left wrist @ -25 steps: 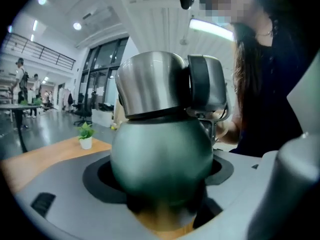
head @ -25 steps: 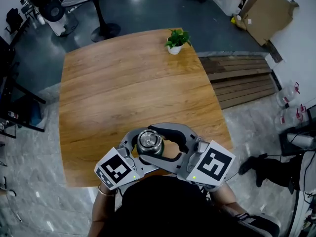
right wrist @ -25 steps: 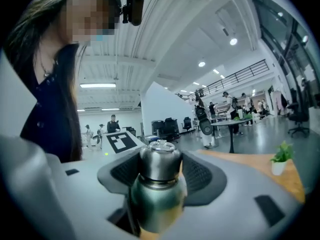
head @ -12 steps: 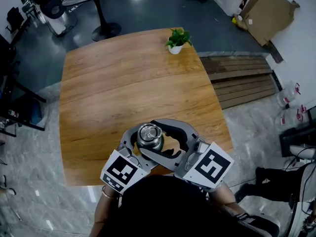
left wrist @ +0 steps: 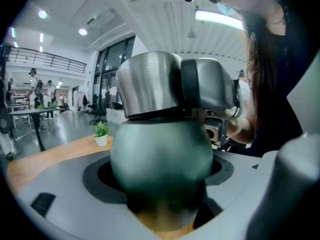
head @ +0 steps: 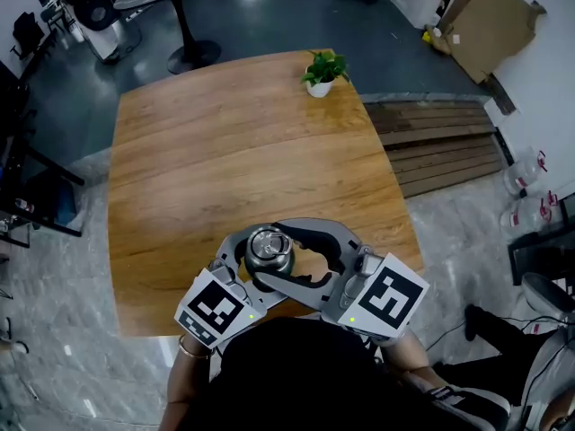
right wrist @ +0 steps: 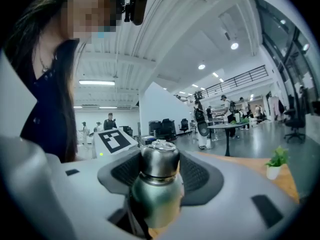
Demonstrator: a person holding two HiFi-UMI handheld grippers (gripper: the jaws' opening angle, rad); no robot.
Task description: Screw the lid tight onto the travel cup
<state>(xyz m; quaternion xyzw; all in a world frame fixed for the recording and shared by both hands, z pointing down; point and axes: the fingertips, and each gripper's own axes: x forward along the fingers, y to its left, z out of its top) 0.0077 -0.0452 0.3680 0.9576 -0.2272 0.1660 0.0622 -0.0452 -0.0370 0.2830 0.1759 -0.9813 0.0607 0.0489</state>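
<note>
The travel cup stands near the table's front edge, its silver lid (head: 269, 247) facing up at me. Its dark green body (left wrist: 161, 159) fills the left gripper view, with the lid (left wrist: 150, 84) on top. My left gripper (left wrist: 160, 189) comes in from the lower left and is shut on the body. In the right gripper view the lid (right wrist: 159, 160) sits between the dark pads (right wrist: 199, 176), above the green body (right wrist: 155, 200). My right gripper (right wrist: 160, 176) reaches in from the lower right and is shut on the lid. Both marker cubes (head: 216, 311) lie close to my body.
The wooden table (head: 234, 160) stretches away from me, with a small potted plant (head: 322, 72) at its far right corner. Wooden planks (head: 440, 146) lie on the floor to the right. People and office furniture (right wrist: 220, 114) show far off in the gripper views.
The cup and both grippers have shifted slightly away from me. The left marker cube swung a little right, then back. Both grips look unchanged.
</note>
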